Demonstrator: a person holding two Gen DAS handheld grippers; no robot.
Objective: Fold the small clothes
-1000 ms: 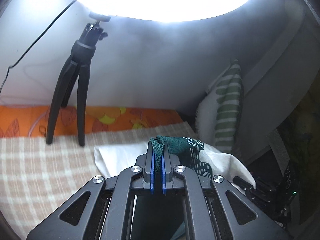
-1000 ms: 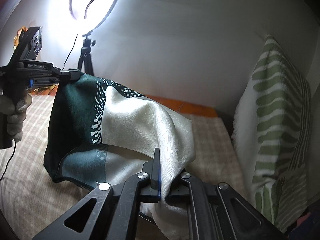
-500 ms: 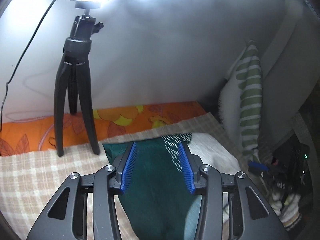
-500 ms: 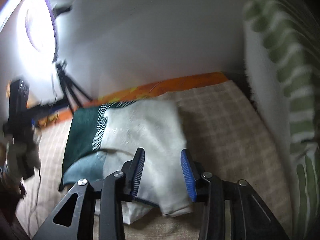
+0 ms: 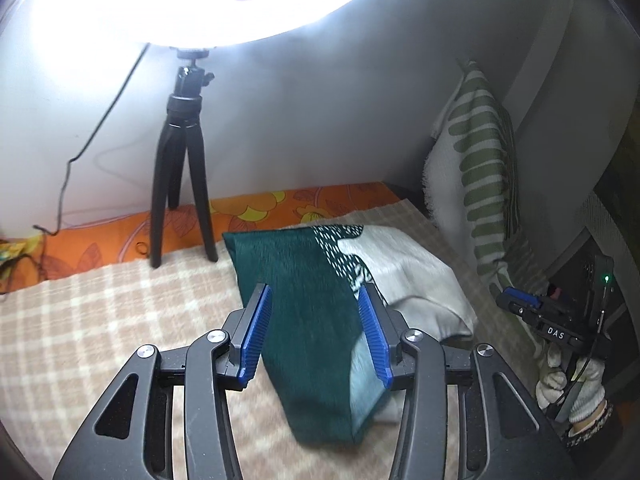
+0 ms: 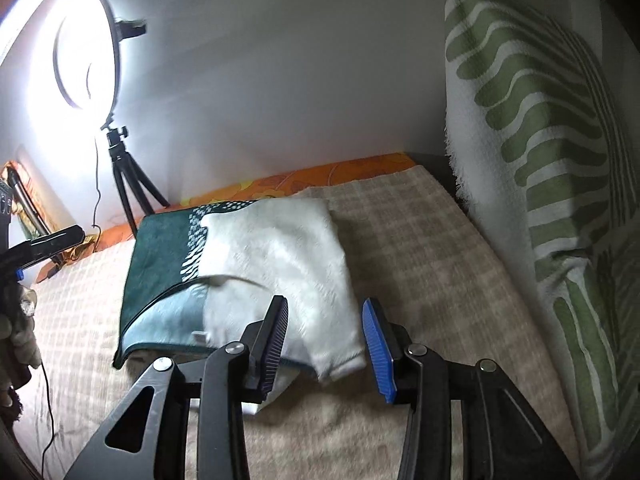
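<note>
A small dark green and white garment (image 5: 304, 292) lies folded on the checked beige blanket (image 5: 100, 312); it also shows in the right wrist view (image 6: 256, 264). My left gripper (image 5: 316, 332) is open and empty, just above the garment's green end. My right gripper (image 6: 328, 340) is open and empty, over the garment's white near corner. The right gripper also shows at the right edge of the left wrist view (image 5: 520, 304); the left one shows at the left edge of the right wrist view (image 6: 48, 240).
A ring light on a black tripod (image 5: 180, 176) stands at the back by the wall, with its cable trailing left. A green-striped white pillow (image 6: 540, 160) leans upright along the right side. An orange flowered sheet (image 5: 280, 208) runs along the back edge.
Both grippers were shut on the lifted garment a second ago. They opened and let it go; it now lies folded on the blanket and both grippers have drawn back a little.
</note>
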